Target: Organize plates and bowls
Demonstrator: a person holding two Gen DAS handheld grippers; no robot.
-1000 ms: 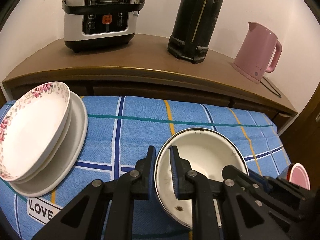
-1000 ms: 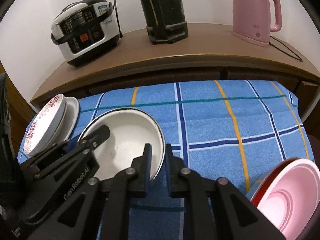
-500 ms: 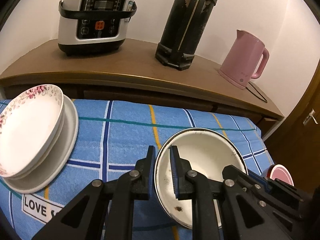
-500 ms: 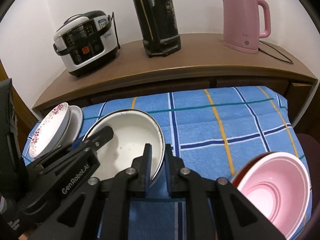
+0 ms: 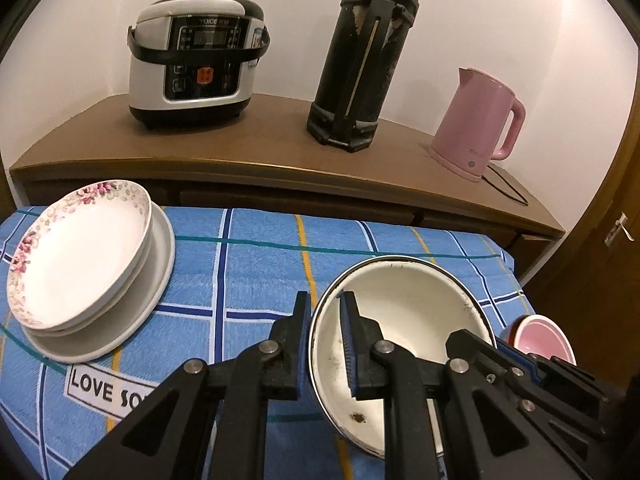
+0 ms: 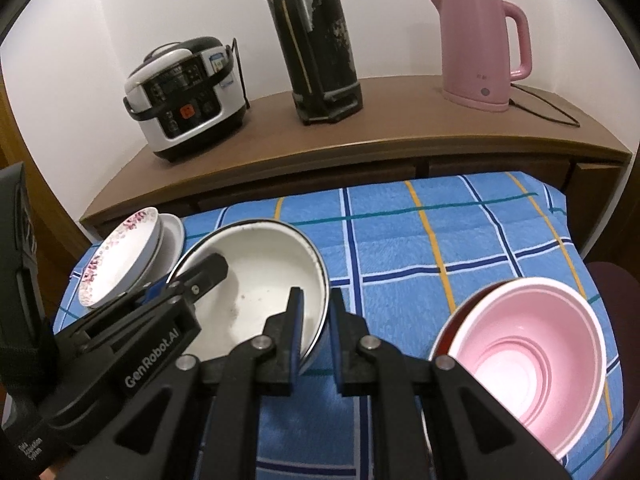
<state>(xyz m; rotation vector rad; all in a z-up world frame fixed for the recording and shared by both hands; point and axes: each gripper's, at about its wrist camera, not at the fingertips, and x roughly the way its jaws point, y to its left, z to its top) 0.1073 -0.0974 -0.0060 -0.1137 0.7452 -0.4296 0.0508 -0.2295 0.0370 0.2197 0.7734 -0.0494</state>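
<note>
a: where's the white enamel bowl (image 5: 416, 312)?

b: over the blue checked cloth (image 5: 248, 264), held by both tools. the left gripper (image 5: 324, 320) has its fingers clamped on the bowl's left rim, one inside, one outside. the right gripper (image 6: 316, 316) pinches the right rim the same way.

a: and the rest of the dishes?

b: a floral plate (image 5: 80, 252) sits on a plain white plate (image 5: 136, 320) at the far left of the cloth. a pink bowl (image 6: 528, 364) nests in a red bowl (image 6: 444, 332) at the near right.

a: behind the cloth?

b: a wooden sideboard (image 6: 360, 152) with a rice cooker (image 5: 196, 60), a black thermos (image 5: 364, 56) and a pink kettle (image 5: 476, 120).
</note>
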